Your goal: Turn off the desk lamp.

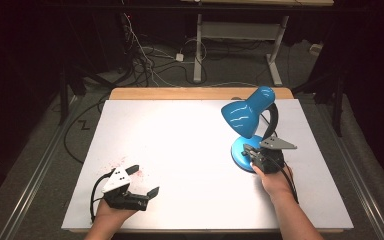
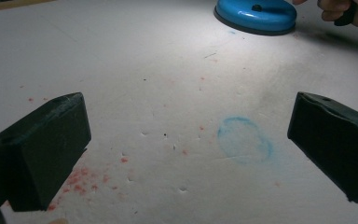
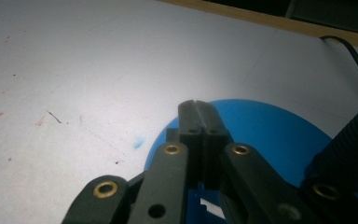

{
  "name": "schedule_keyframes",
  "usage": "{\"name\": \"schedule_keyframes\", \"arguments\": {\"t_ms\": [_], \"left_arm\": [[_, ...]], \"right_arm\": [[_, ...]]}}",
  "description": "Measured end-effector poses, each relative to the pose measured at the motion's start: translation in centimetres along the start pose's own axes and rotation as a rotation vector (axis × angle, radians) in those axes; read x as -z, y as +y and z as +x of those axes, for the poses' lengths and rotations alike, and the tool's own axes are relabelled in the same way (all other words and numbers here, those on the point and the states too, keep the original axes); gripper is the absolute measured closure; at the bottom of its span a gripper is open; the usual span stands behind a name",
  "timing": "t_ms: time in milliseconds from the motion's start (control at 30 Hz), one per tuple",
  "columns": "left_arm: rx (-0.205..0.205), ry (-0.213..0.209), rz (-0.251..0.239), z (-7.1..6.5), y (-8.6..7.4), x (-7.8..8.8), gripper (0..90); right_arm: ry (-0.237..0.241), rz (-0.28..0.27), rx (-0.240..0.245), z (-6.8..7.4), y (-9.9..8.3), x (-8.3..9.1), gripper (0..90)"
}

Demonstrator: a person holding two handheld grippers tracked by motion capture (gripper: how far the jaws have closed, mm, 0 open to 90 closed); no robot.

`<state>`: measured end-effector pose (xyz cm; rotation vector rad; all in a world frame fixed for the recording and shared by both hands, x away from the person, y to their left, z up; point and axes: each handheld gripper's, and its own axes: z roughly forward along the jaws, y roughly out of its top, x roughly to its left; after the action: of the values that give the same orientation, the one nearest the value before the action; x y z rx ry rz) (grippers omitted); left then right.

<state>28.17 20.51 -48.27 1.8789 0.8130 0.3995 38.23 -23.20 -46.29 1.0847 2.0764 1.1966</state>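
A blue desk lamp stands at the table's right, with its shade (image 1: 245, 114) tilted down to the left and a round base (image 1: 240, 155). A black gooseneck (image 3: 352, 147) rises from the base (image 3: 265, 126). My right gripper (image 1: 248, 149) is shut with nothing between its jaws. Its joined tips (image 3: 197, 113) hover over the near-left part of the base; I cannot tell if they touch it. My left gripper (image 1: 143, 180) rests near the front left edge, open wide and empty (image 2: 189, 109). From there the base (image 2: 256, 16) shows a small black button (image 2: 257, 7).
The white tabletop (image 1: 180, 145) is brightly lit under the shade. Red specks (image 2: 81, 179) and a faint blue ring mark (image 2: 244, 140) stain it near my left gripper. The lamp's black cable (image 3: 349, 49) runs off the back edge. Cables and table legs (image 1: 198, 50) lie on the floor beyond.
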Motion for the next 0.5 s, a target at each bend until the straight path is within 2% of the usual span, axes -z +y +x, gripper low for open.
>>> {"name": "schedule_keyframes", "arguments": {"t_ms": [500], "left_arm": [[0.005,-0.001,-0.001,0.04,0.01,0.02,0.0]], "right_arm": [[-0.012,0.051,-0.028,-0.08,-0.37,-0.43,90.0]]}}
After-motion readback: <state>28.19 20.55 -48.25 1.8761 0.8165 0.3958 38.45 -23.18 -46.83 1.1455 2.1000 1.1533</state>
